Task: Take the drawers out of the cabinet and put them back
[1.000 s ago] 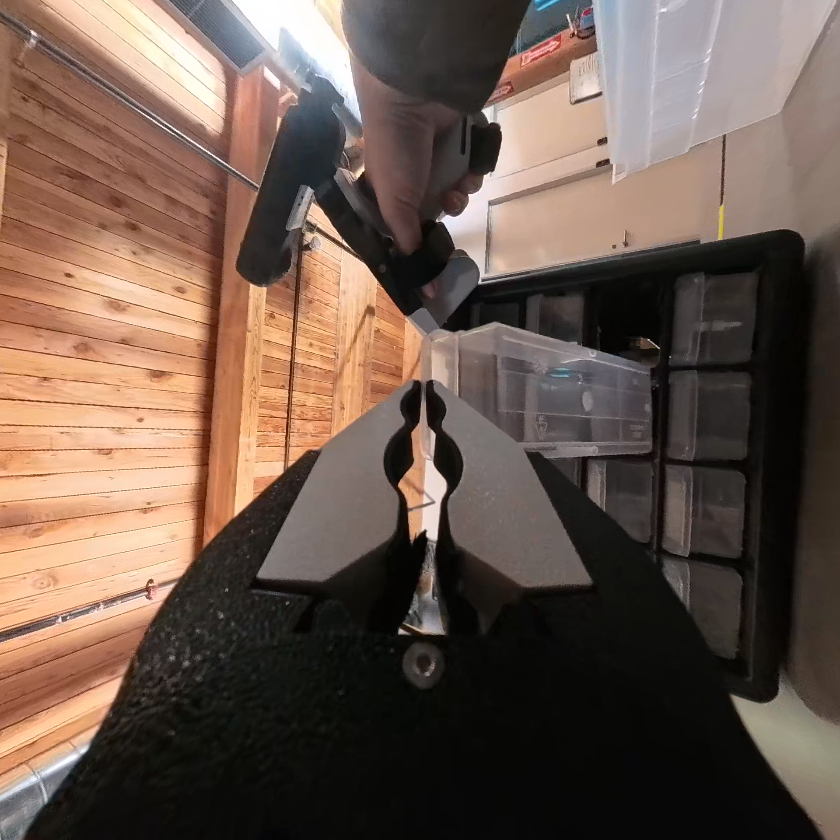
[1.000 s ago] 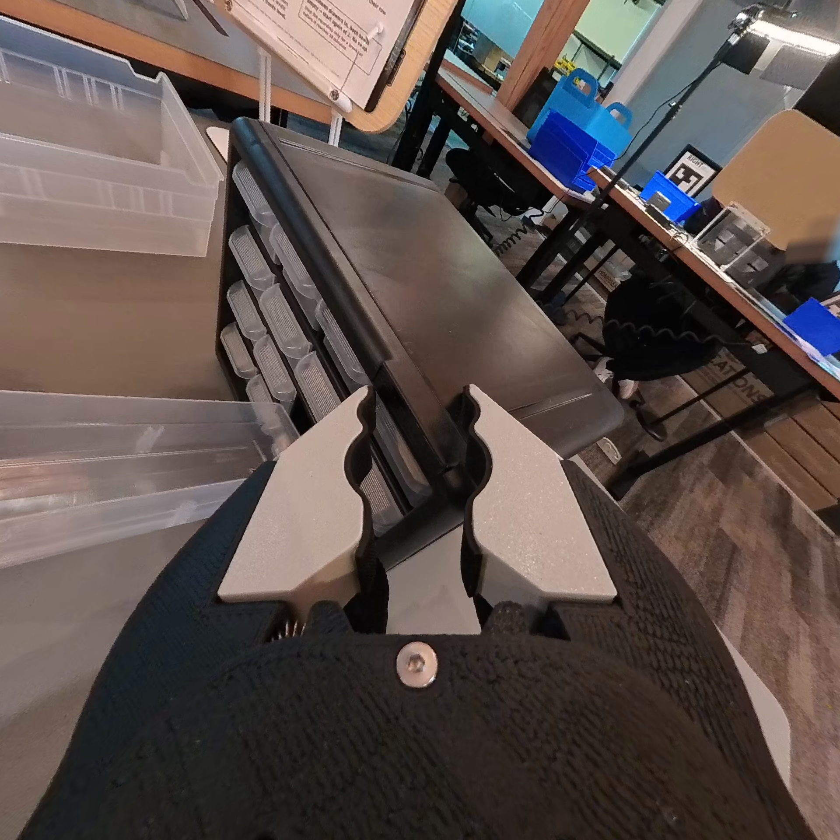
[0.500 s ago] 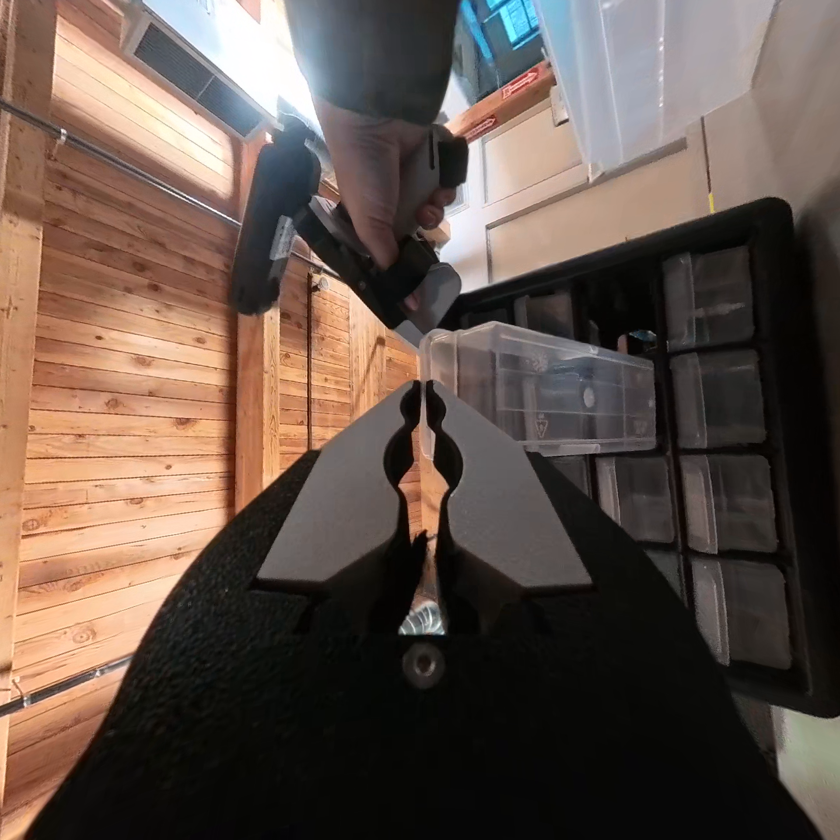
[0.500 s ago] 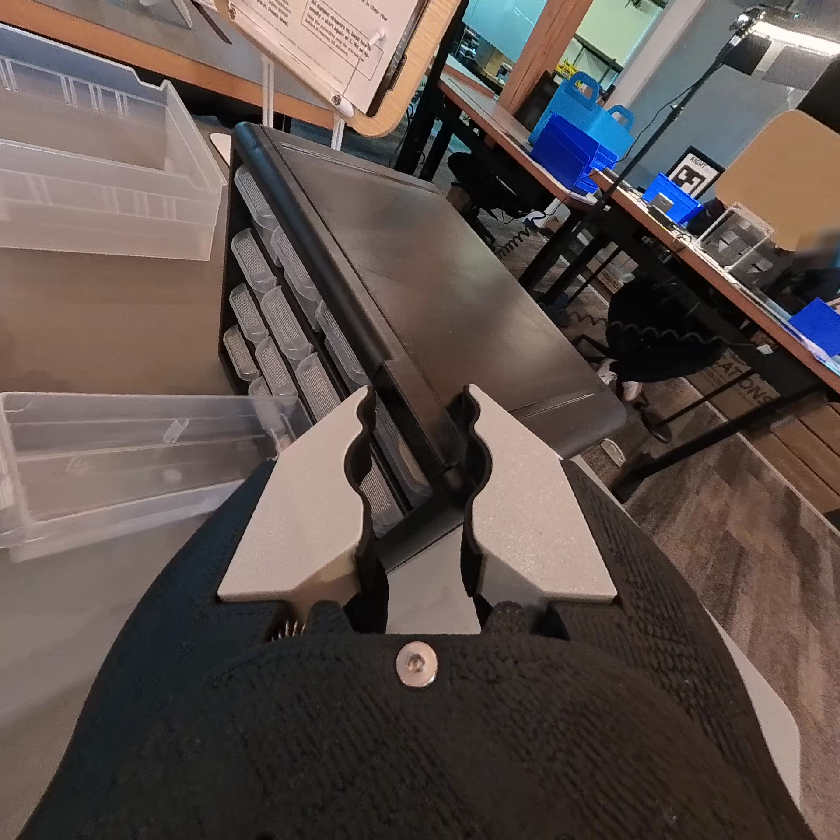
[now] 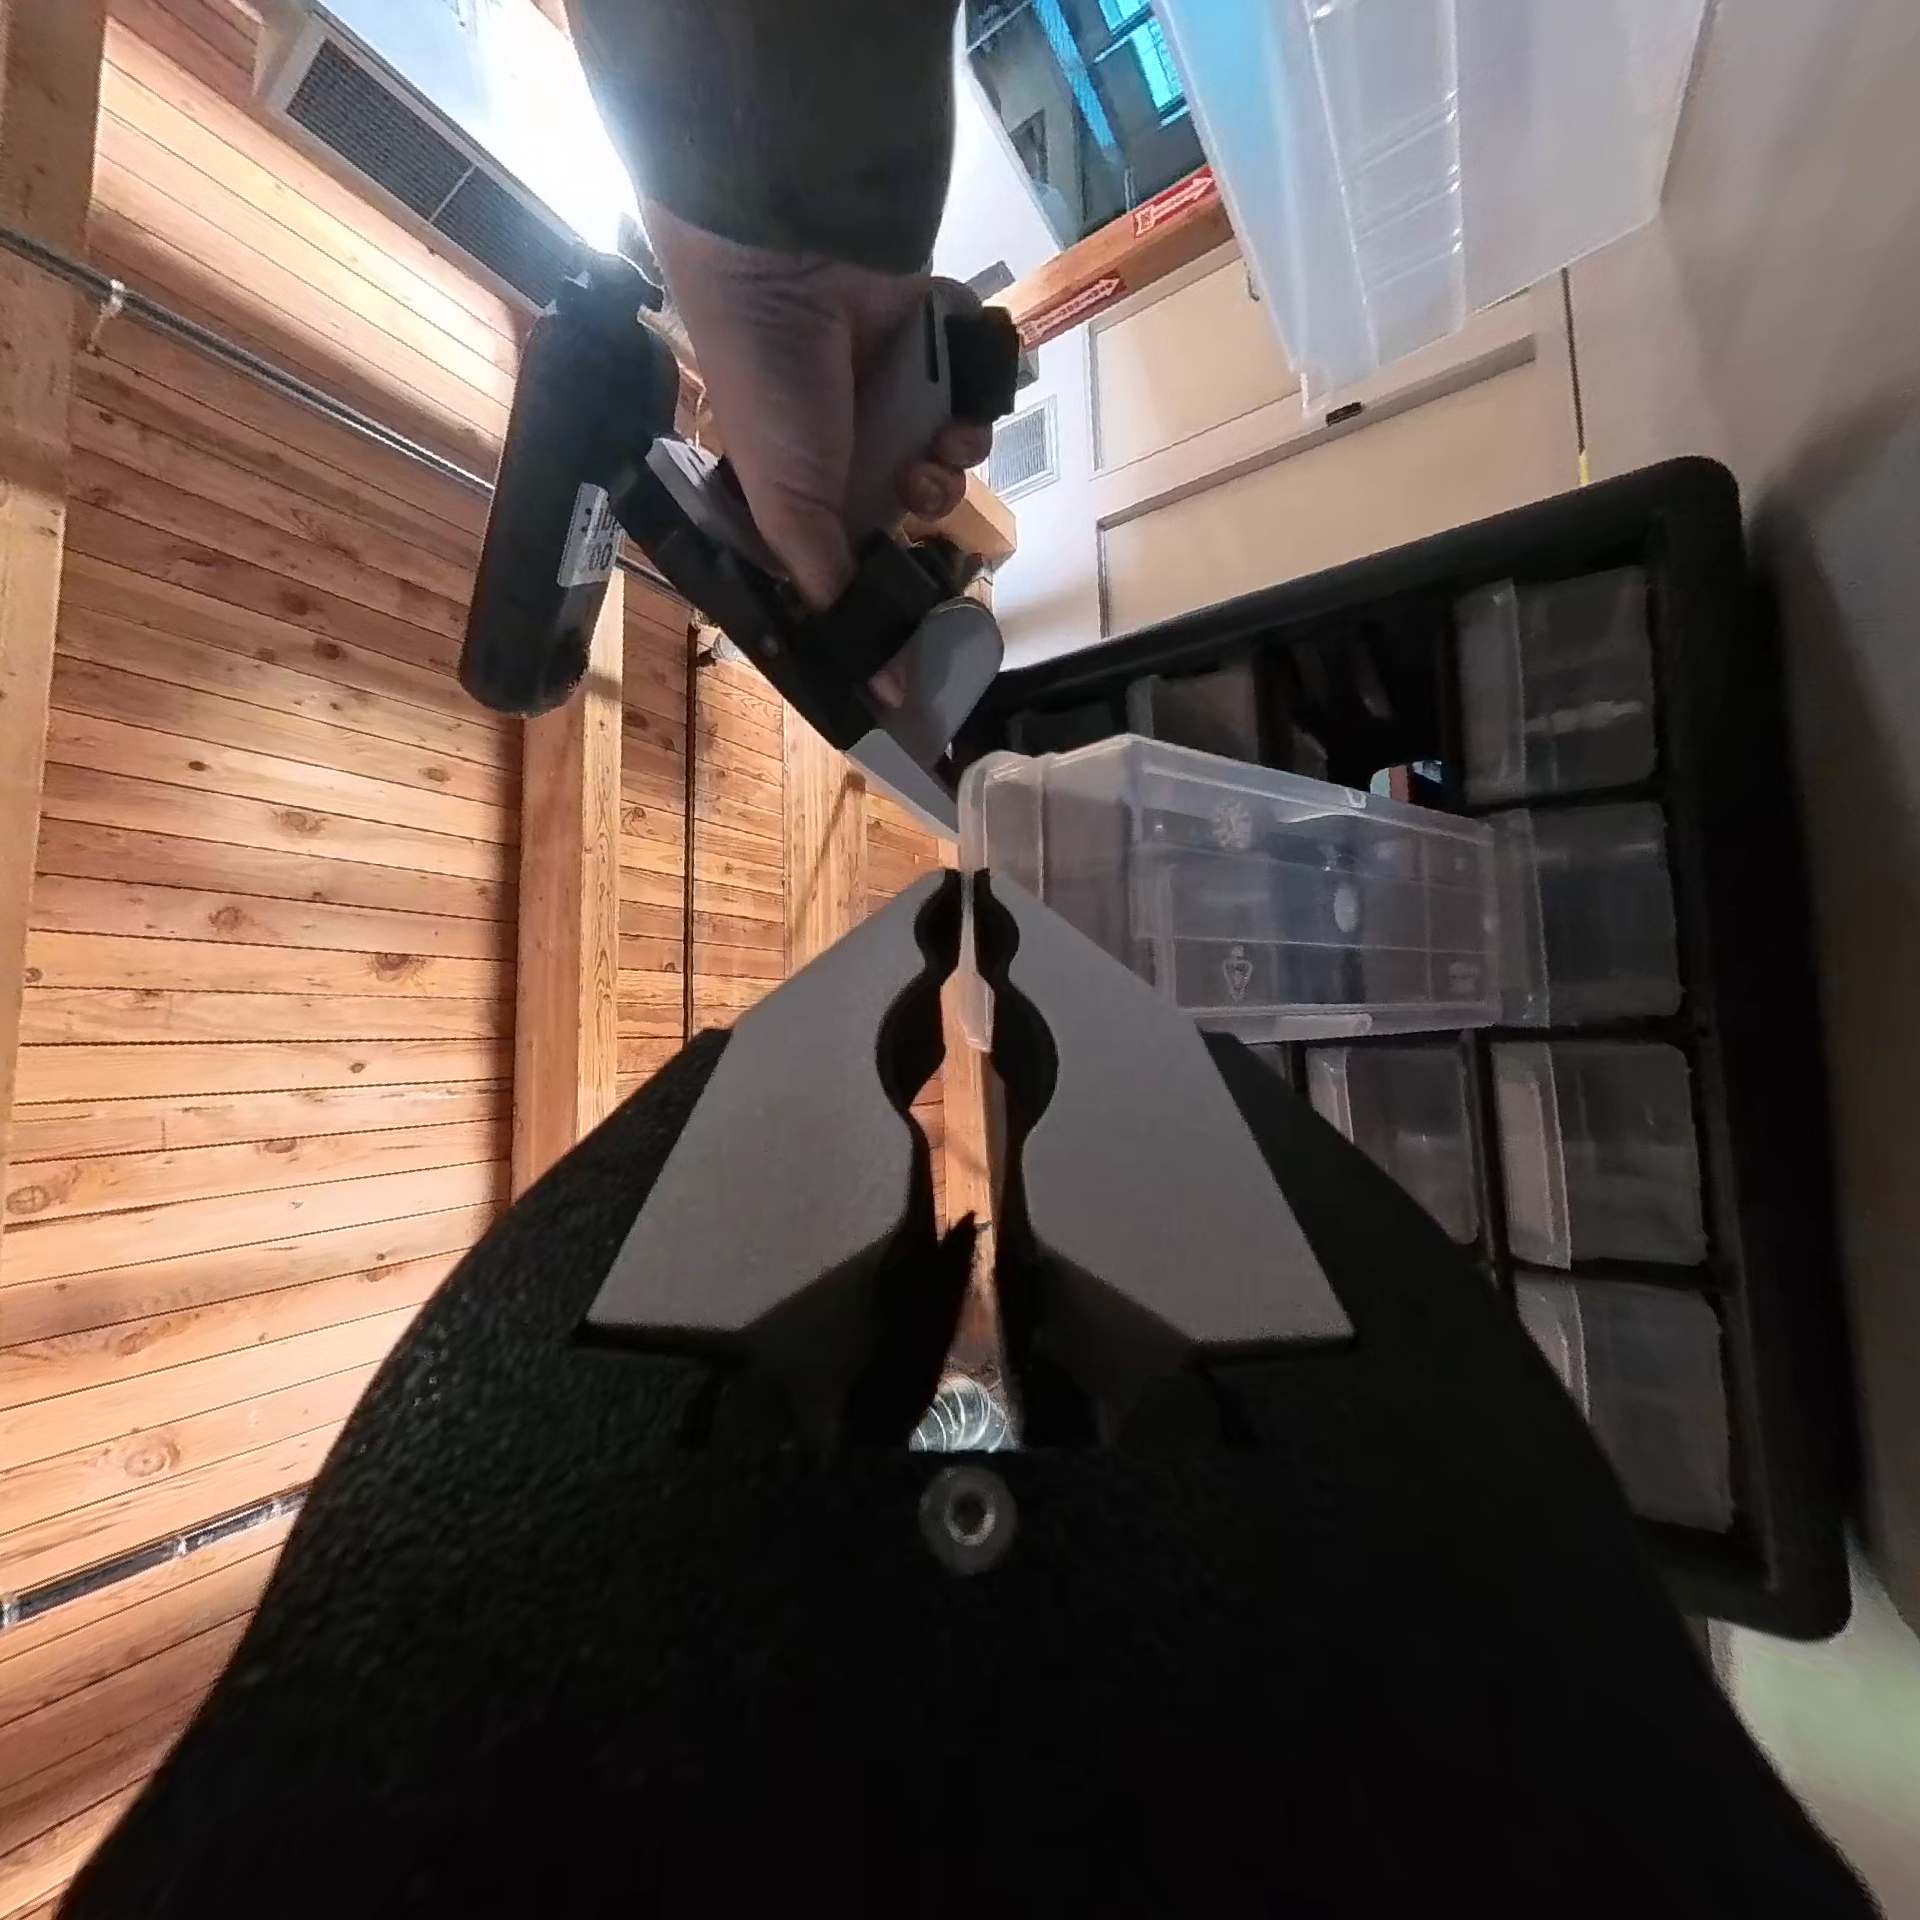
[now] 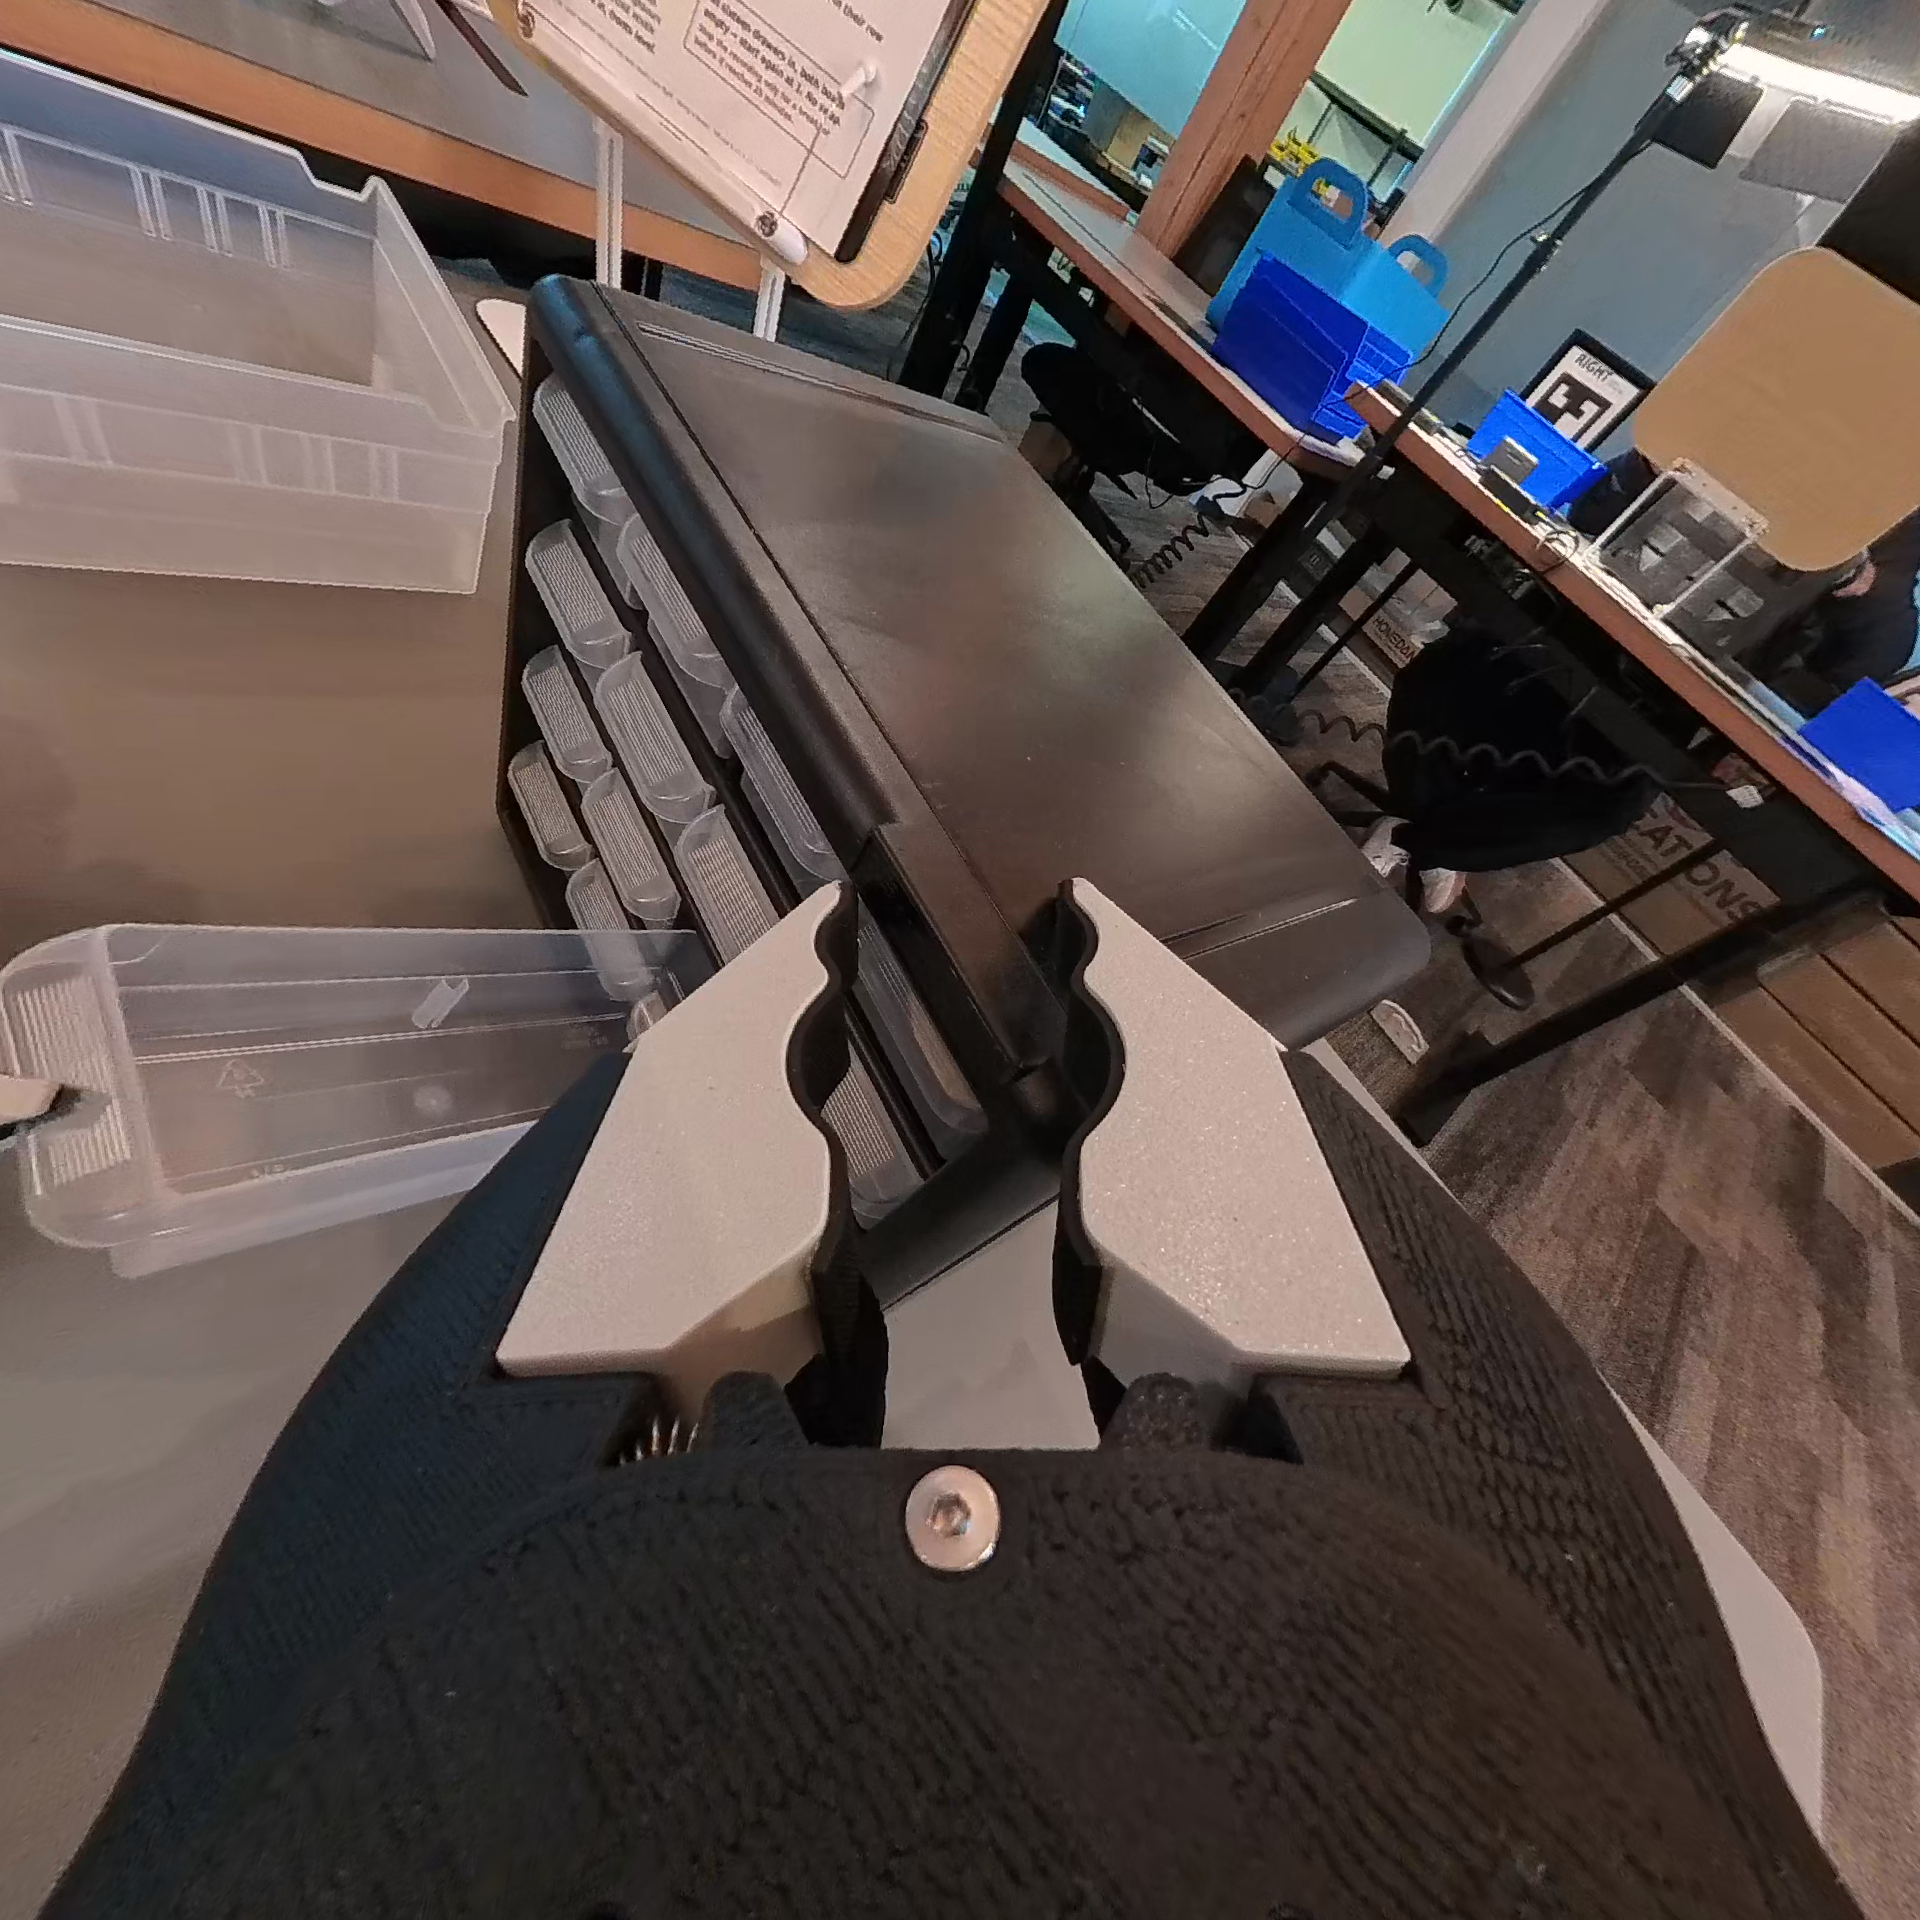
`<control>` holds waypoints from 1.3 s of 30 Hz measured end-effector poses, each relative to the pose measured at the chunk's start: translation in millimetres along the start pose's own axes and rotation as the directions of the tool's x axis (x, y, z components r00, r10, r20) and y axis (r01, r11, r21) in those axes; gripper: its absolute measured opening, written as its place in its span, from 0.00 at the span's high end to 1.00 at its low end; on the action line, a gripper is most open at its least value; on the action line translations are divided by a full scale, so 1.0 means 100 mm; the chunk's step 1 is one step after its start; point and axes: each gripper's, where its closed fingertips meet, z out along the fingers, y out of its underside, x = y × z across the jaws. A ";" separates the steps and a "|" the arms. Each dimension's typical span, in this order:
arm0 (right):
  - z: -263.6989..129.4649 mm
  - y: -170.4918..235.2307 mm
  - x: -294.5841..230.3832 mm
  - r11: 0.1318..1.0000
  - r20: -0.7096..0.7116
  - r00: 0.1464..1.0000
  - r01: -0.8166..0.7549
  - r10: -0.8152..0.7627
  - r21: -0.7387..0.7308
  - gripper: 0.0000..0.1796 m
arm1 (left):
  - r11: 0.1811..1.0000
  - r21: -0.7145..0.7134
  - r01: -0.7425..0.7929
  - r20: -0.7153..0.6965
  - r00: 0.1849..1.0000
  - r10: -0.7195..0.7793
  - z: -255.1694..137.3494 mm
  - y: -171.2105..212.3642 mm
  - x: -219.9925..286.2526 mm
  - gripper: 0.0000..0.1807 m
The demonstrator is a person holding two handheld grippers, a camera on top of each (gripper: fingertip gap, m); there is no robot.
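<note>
Fingers (image 5: 1091,997) of the left gripper (image 5: 966,894) pinch the clear drawer's (image 5: 1247,904) front tab; right gripper (image 6: 956,914) grips the cabinet (image 6: 987,665) edge.

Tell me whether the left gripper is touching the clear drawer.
Touching. The left wrist view shows the left gripper shut on the front lip of the clear drawer, no gap showing at the tips.

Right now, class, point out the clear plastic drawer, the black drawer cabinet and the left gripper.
clear plastic drawer (image 6: 312,1049), right wrist view, side wall.
black drawer cabinet (image 6: 997,582), right wrist view, top panel.
left gripper (image 5: 966,883), left wrist view, between fingertips.
</note>
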 end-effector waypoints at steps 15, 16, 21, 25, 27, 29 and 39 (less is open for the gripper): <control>0.00 0.00 0.00 1.000 0.001 1.000 -0.002 0.002 0.000 0.79 | 0.999 0.007 -0.051 0.038 0.998 0.051 0.05 0.02 0.03 1.00; 0.00 0.00 0.00 1.000 0.001 1.000 -0.002 0.002 -0.001 0.79 | 0.999 0.011 -0.049 0.035 0.998 0.048 0.04 0.00 0.04 1.00; 0.00 0.00 0.00 1.000 -0.001 1.000 -0.002 0.002 -0.002 0.79 | 1.000 0.013 -0.022 0.023 0.999 0.022 0.04 -0.05 0.08 1.00; 0.00 0.00 0.00 1.000 -0.004 1.000 -0.003 0.003 -0.004 0.79 | 0.999 0.022 0.032 -0.005 0.999 -0.032 0.00 -0.05 0.15 1.00; 0.00 0.00 0.00 1.000 -0.004 1.000 -0.003 0.003 -0.005 0.79 | 0.999 0.018 0.038 -0.055 0.998 -0.037 -0.06 -0.03 0.28 1.00; 0.00 0.00 0.00 1.000 -0.004 1.000 -0.004 0.004 -0.005 0.79 | 0.999 -0.005 0.035 -0.084 0.996 -0.035 -0.08 0.05 0.37 0.99; 0.00 0.00 0.00 1.000 -0.003 1.000 -0.007 0.007 -0.006 0.79 | 0.997 -0.057 0.043 -0.182 0.982 -0.052 0.19 0.13 0.61 0.99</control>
